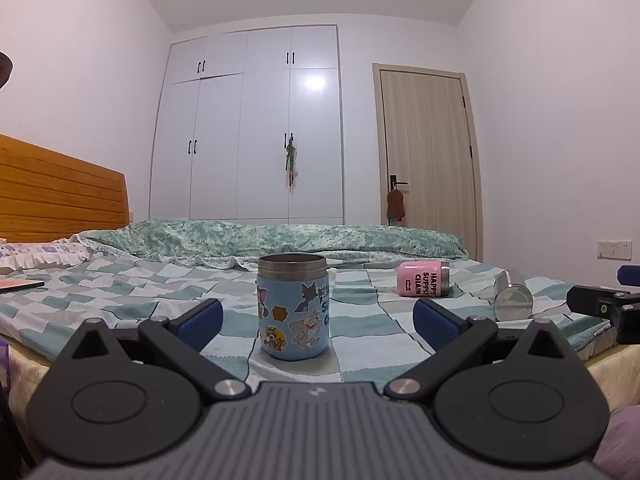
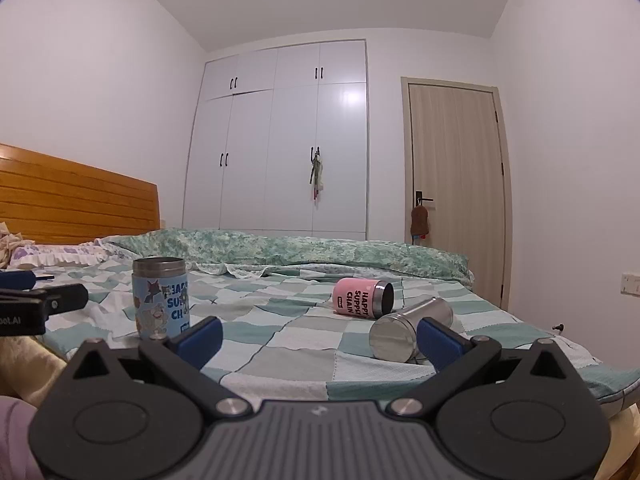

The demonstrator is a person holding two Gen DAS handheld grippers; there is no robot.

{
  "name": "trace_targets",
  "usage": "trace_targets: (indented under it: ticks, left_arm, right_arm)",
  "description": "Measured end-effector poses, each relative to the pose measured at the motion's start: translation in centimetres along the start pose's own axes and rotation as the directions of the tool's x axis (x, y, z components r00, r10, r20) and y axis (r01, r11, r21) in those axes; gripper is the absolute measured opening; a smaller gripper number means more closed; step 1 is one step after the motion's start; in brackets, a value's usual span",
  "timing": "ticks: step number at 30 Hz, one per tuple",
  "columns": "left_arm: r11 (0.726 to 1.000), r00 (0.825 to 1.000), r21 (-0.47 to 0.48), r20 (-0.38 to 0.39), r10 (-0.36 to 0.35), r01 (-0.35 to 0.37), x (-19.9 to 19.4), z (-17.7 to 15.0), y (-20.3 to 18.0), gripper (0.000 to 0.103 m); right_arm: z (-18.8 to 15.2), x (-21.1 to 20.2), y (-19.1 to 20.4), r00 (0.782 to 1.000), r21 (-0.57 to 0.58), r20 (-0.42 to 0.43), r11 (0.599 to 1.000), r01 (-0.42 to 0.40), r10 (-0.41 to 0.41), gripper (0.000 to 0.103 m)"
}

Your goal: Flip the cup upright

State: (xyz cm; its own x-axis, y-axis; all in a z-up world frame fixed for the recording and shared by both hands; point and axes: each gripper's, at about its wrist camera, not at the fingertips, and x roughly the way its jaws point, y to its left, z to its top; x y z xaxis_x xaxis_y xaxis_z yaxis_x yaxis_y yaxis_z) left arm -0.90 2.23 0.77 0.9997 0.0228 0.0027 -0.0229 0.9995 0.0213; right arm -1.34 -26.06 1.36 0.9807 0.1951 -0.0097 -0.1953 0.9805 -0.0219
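The blue cartoon cup (image 1: pixel 294 307) is standing upright on the checked bedspread (image 1: pixel 360 332) with its steel mouth facing up, so it looks as if it needs no more work. The left tongs (image 1: pixel 318 322) are sitting wide apart on either side of it, not touching it and gripping nothing, probably because that cup is settled on its base. Two more cups are lying on their sides further along the bed: a pink cup (image 2: pixel 360 297) with its dark open mouth turned to the right, and just beside it a plain steel cup (image 2: pixel 408 330) showing its flat round end toward the right-hand camera. The right tongs (image 2: pixel 320 342) are also spread open and empty, and their right pad is overlapping the steel cup in the picture; whether it is actually touching cannot be told. That placement suggests the steel cup is the one being lined up next, since it is lying nearest. Being smooth and round on soft cloth, it is likely to roll if nudged, so a squeeze across its body seems the safer approach.
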Motion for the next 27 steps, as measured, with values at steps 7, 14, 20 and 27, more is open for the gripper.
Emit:
trace_targets:
  ticks: [7,14,20,27]
  left_arm:
    - [1.000,1.000,0.000,0.001,-0.002,0.002,-0.04,-0.02,-0.02,0.103]
    - [1.000,1.000,-0.001,0.001,-0.008,0.008,-0.13,-0.01,-0.09,0.103]
    - [1.000,1.000,-0.001,0.003,-0.013,0.013,-0.26,-0.03,-0.10,0.103]
    - [1.000,1.000,0.001,0.002,-0.013,0.013,-0.23,0.01,-0.05,0.103]
  right_arm:
    - [-0.08,-0.08,0.12,1.000,-0.002,0.000,1.000,0.001,-0.001,0.103]
    - [-0.09,-0.07,0.12,1.000,-0.003,0.000,1.000,0.001,-0.001,0.103]
    - [-0.11,-0.08,0.11,1.000,-0.002,0.000,1.000,0.001,-0.001,0.103]
    - [-0.11,-0.08,0.12,1.000,-0.002,0.000,1.000,0.001,-0.001,0.103]
